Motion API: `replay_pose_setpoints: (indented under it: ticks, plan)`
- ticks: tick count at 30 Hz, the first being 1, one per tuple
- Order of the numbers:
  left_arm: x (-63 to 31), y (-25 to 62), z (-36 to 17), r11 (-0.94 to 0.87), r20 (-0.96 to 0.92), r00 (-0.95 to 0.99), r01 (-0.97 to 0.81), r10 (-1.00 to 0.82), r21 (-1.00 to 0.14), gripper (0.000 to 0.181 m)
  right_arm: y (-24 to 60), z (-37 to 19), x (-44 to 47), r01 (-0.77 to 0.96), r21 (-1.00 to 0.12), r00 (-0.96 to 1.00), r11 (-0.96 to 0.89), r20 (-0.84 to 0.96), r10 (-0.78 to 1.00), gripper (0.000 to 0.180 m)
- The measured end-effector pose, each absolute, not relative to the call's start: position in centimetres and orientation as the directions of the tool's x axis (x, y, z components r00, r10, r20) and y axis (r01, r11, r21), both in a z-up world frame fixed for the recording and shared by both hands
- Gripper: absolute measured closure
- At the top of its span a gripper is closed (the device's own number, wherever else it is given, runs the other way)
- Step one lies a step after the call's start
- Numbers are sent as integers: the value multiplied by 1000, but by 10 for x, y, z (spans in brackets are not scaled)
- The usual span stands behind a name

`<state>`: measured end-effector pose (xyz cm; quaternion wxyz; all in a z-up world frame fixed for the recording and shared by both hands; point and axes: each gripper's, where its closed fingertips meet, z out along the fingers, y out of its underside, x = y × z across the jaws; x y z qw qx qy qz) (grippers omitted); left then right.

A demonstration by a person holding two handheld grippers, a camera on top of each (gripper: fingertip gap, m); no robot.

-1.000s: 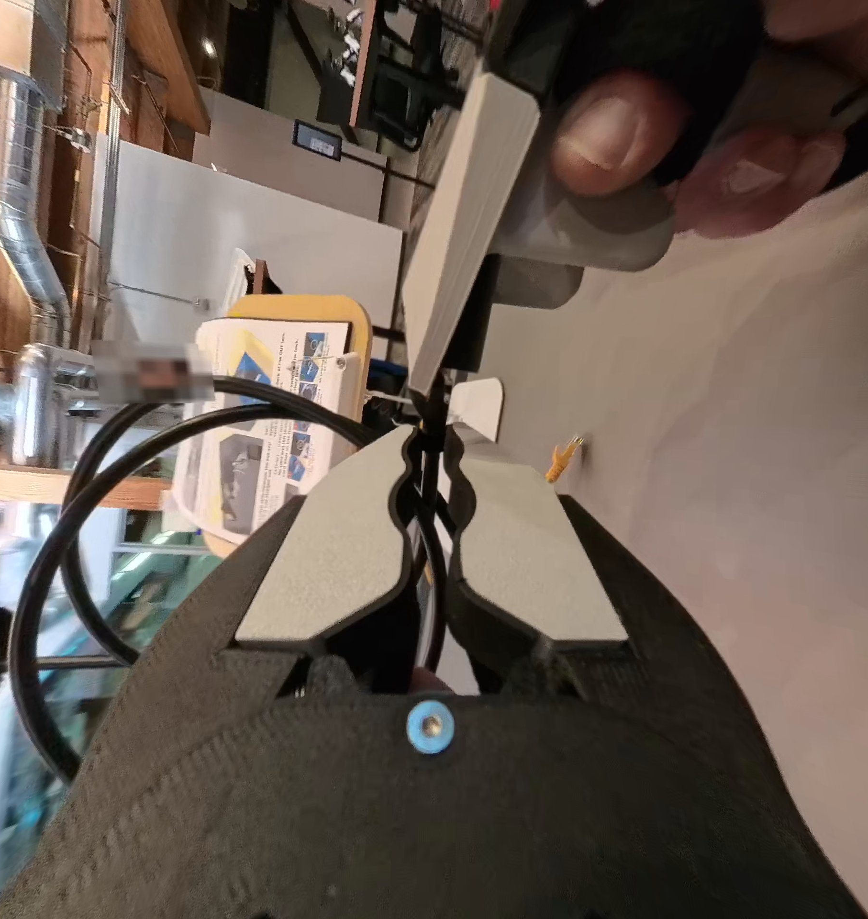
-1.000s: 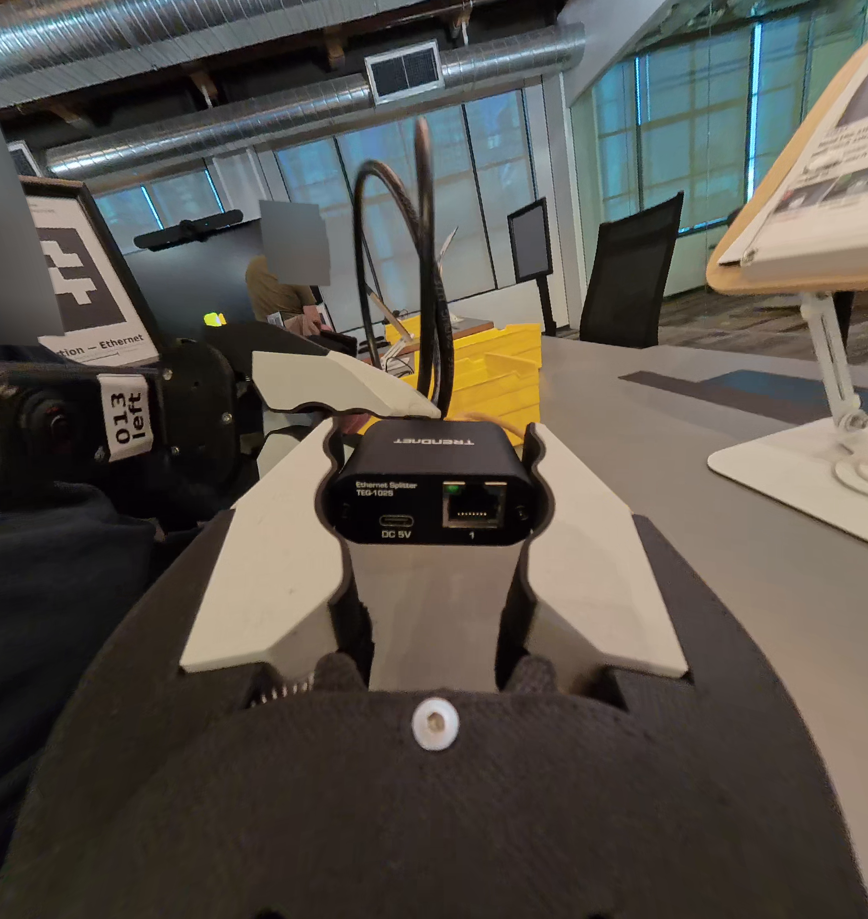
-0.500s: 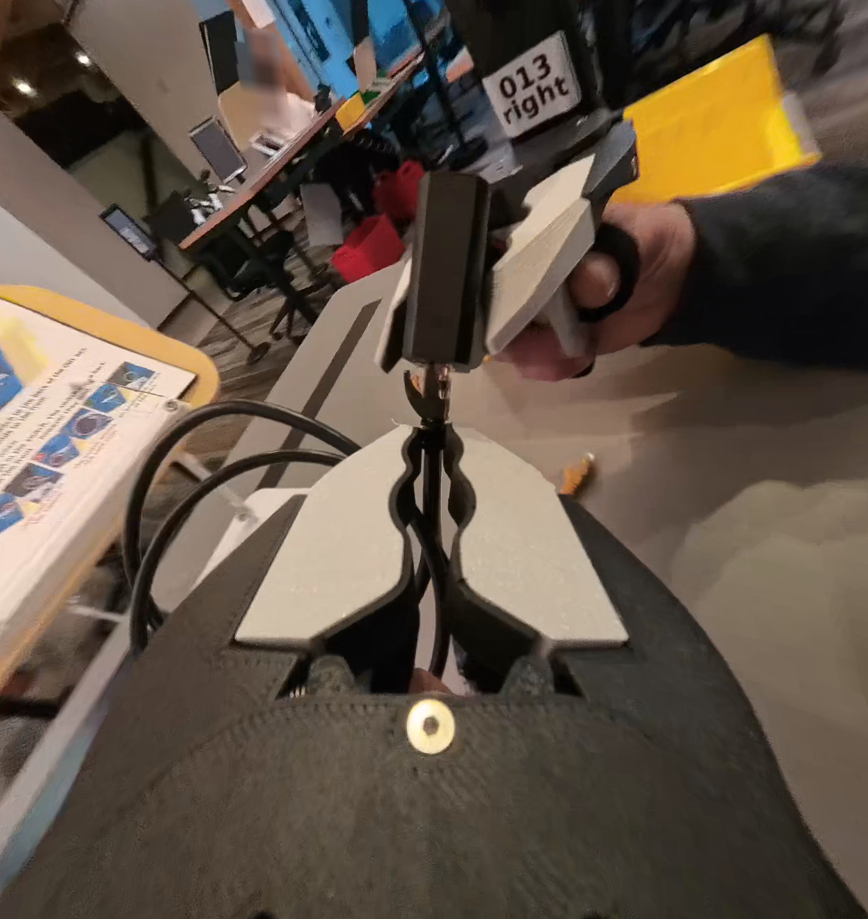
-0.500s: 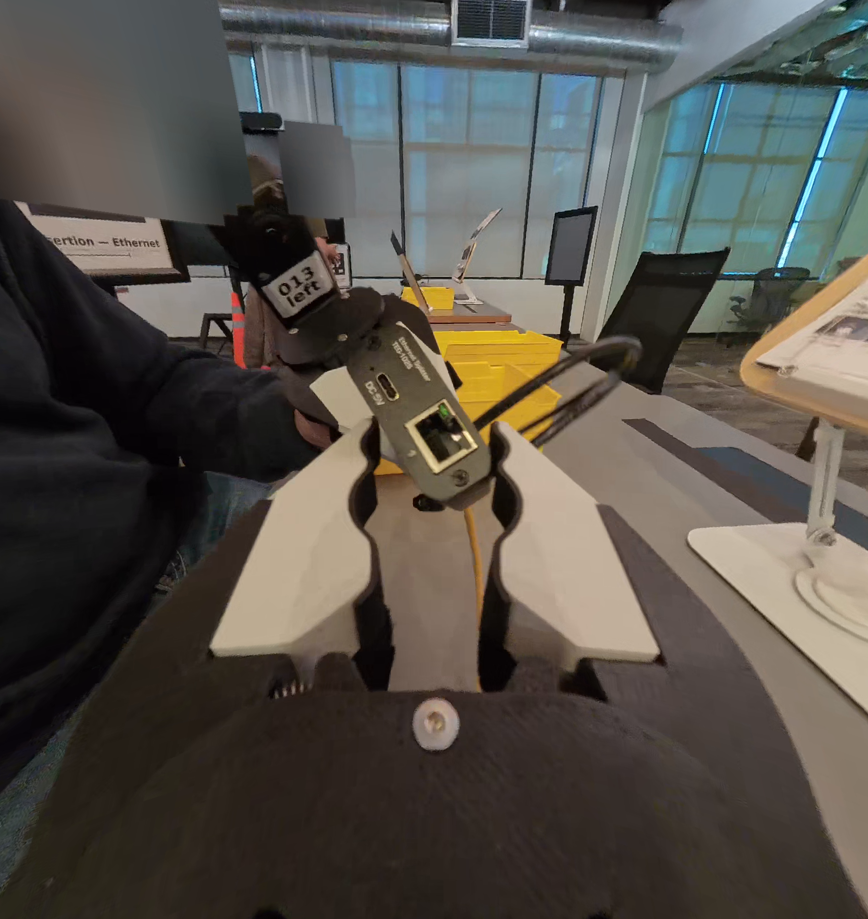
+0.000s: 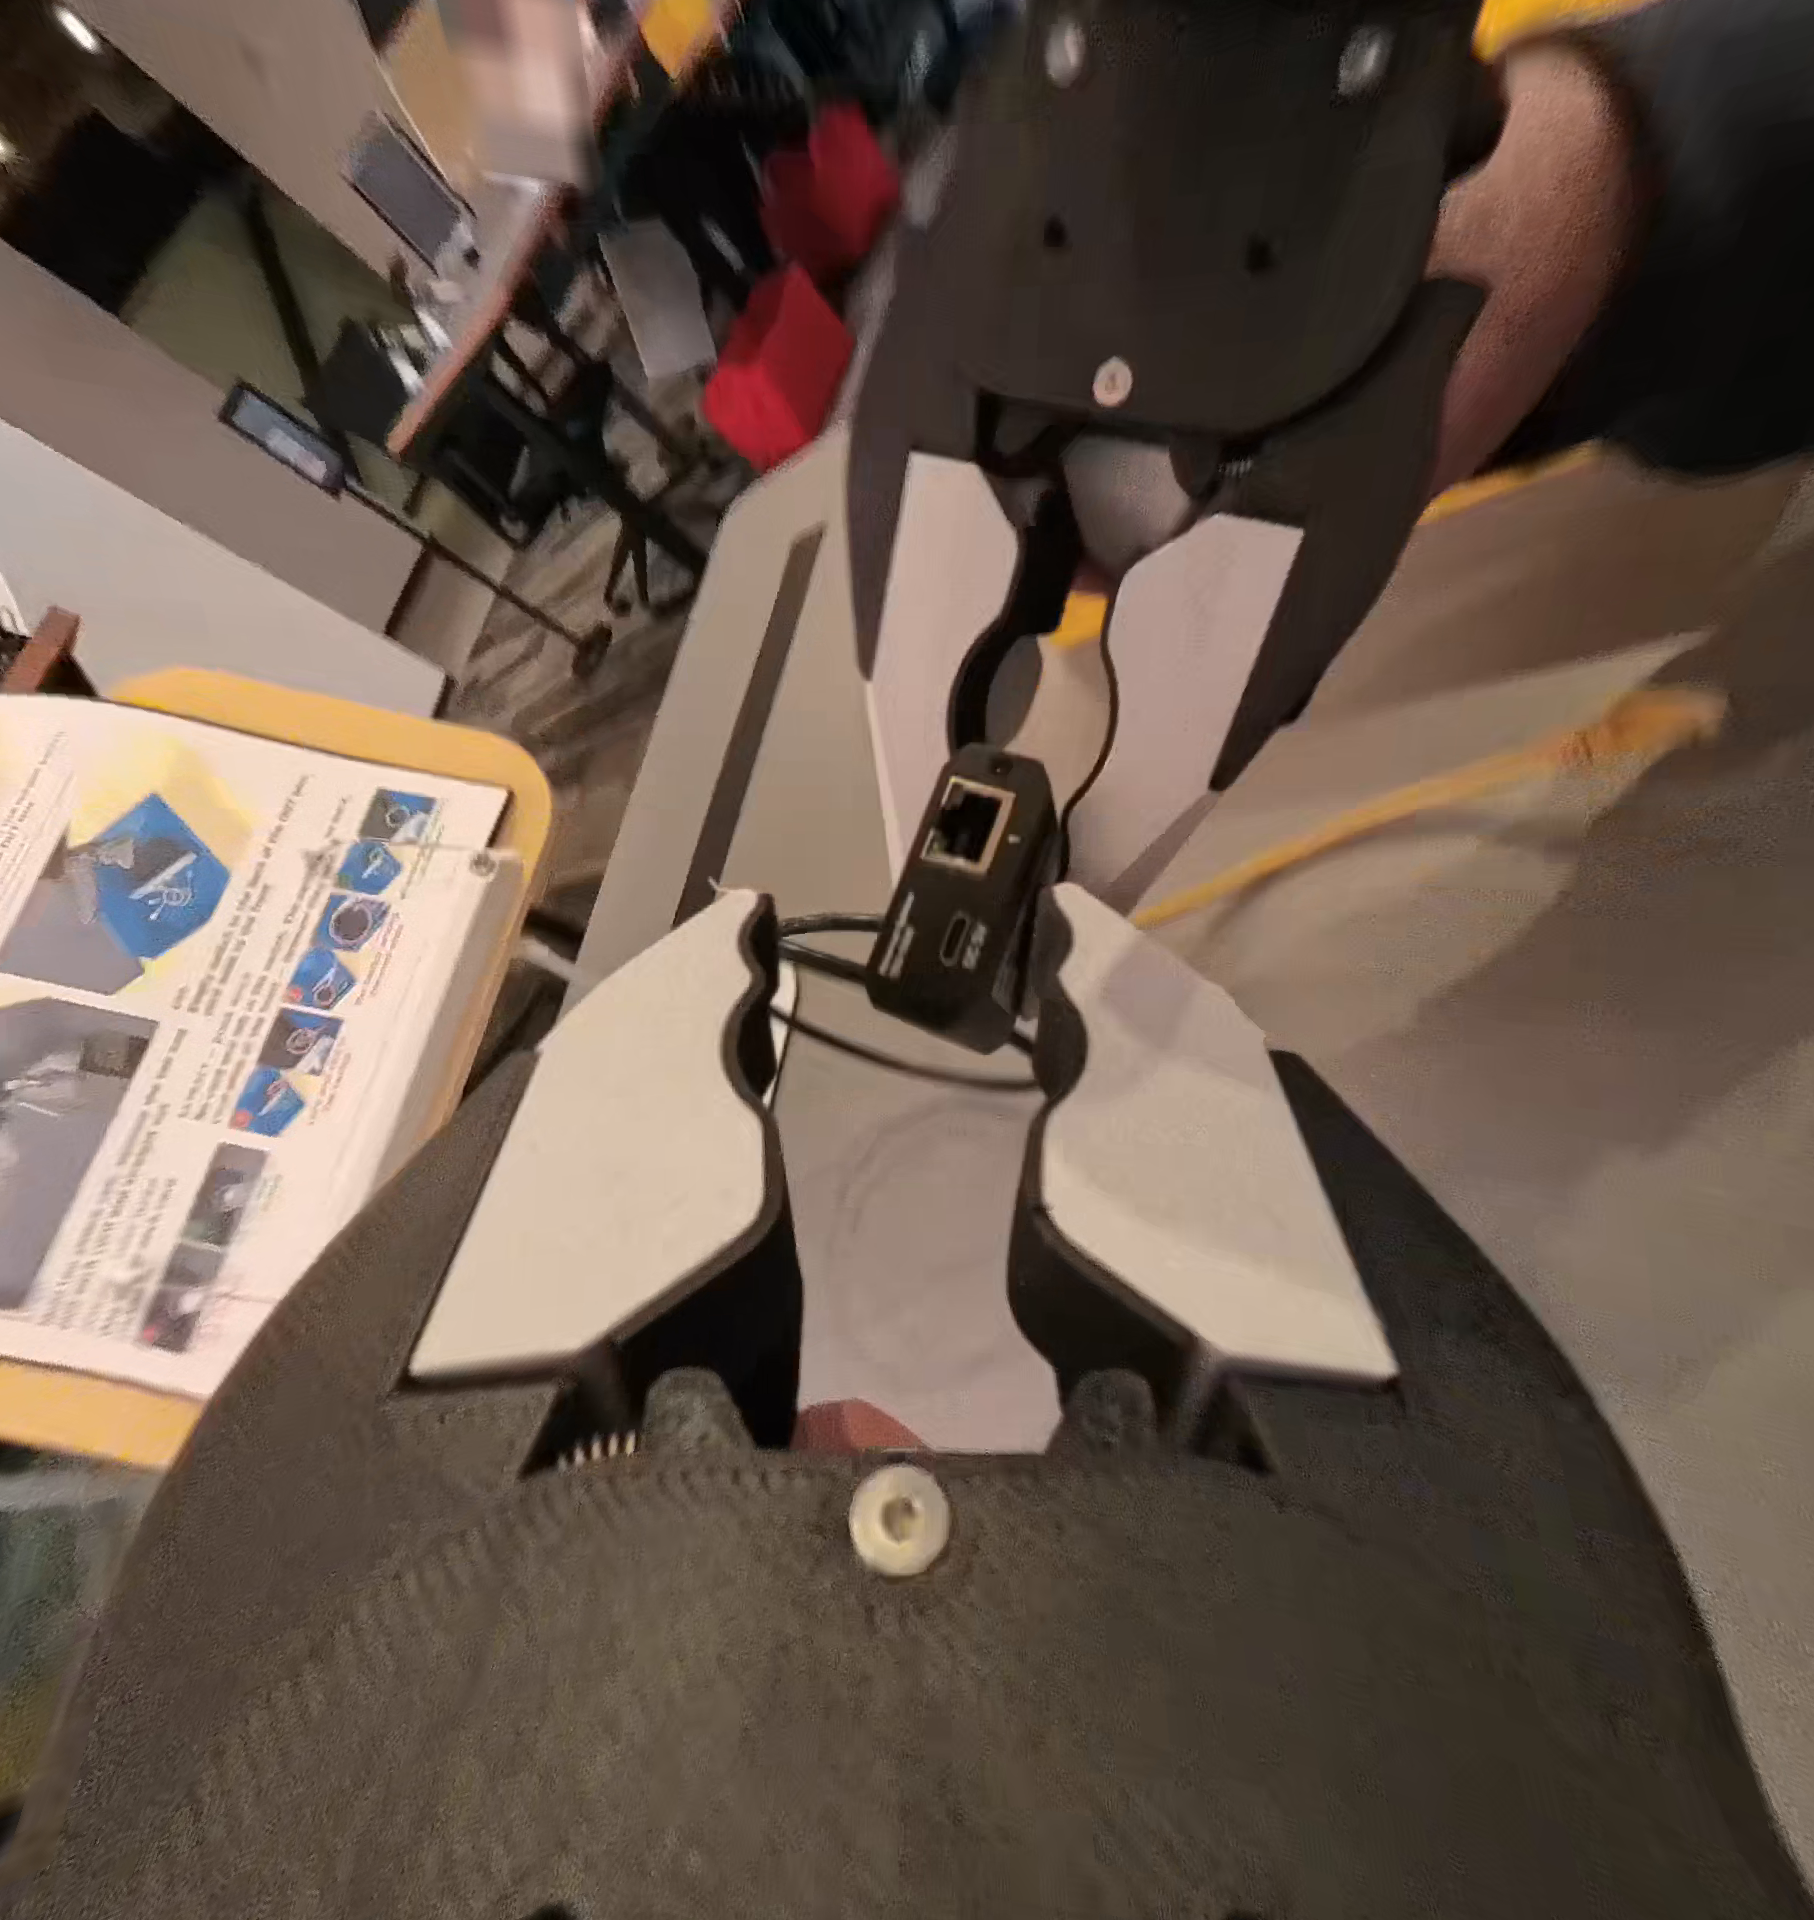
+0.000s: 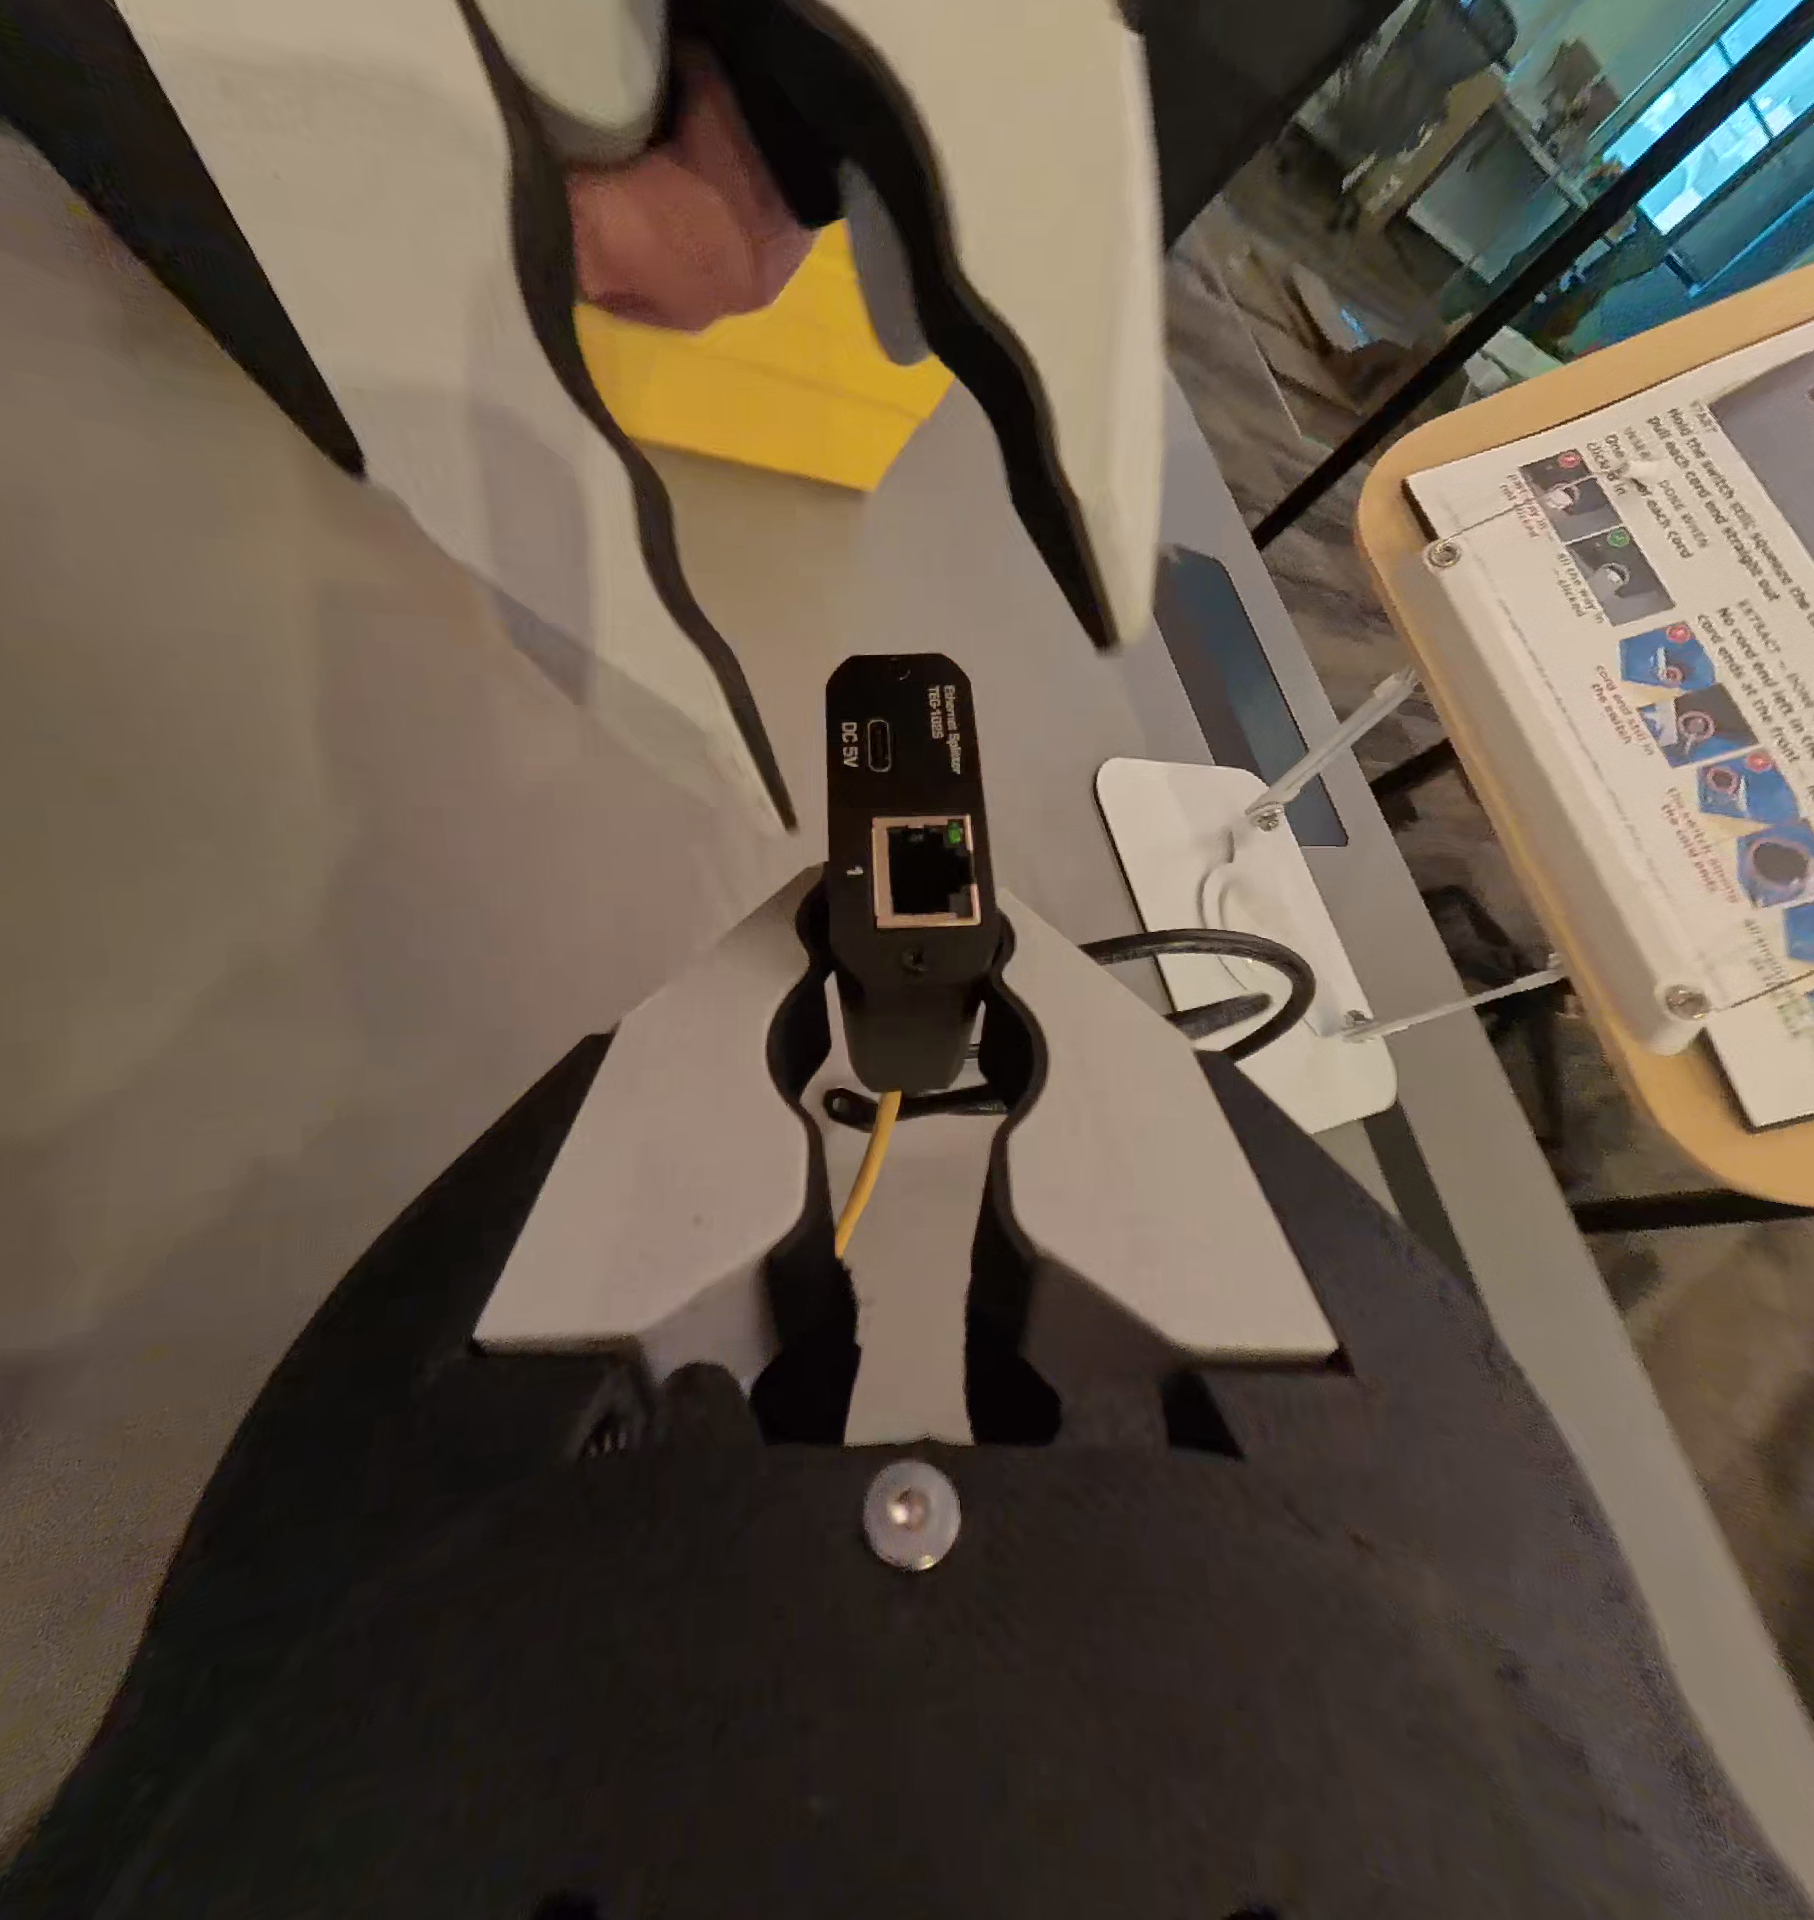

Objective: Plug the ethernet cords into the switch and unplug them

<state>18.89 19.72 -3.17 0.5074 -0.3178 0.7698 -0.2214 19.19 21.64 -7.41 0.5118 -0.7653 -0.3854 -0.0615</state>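
The black switch (image 6: 905,831) stands on end over the grey table (image 6: 207,935). My right gripper (image 6: 908,920) is shut on its lower part. The port facing up is empty. A yellow cord (image 6: 867,1174) runs out from under the switch. A black cord (image 6: 1246,977) loops on the table beside it. My left gripper (image 5: 908,909) is open and empty, tips on either side of the switch (image 5: 960,894), with the black cord (image 5: 882,1049) lying between them. The right gripper (image 5: 1038,810) faces it from above. The plug ends are hidden.
A wooden stand with a printed instruction sheet (image 6: 1661,727) sits on a white base (image 6: 1194,831) at the table edge; it also shows in the left wrist view (image 5: 207,987). A yellow bin (image 6: 768,416) lies behind. The yellow cord (image 5: 1402,810) trails across the table. About 5 centimeters separates my left fingertips from my right.
My left gripper has let go of the black cord and opened. The right gripper has turned the switch on end and lowered it toward the table, between the left gripper's tips.
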Motion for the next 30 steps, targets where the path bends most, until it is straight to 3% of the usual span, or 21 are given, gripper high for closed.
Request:
replay_pose_setpoints:
  ticks: [2,7,15,23,26,30]
  plan:
    - [190,199,-46,739,-655,-345,-377,-672,-559,141,218,-76,188,701,-688,663,-188,533,526,158]
    - [176,199,-61,767,-603,-480,-475,-637,-432,157,216,-82,180,756,-630,609,-180,575,546,158]
    - [168,190,-54,843,-669,-513,-333,-537,-422,157,206,-75,167,687,-717,594,-113,466,656,154]
    - [147,180,-51,947,-730,-604,-181,-320,-266,157,179,-54,148,594,-800,375,-87,179,910,121]
    - [138,173,-45,970,-736,-633,-124,-239,-208,157,180,-51,137,647,-754,278,-114,94,956,97]
    - [129,167,-35,986,-745,-649,-56,-156,-158,157,172,-61,120,740,-660,182,-126,16,983,92]
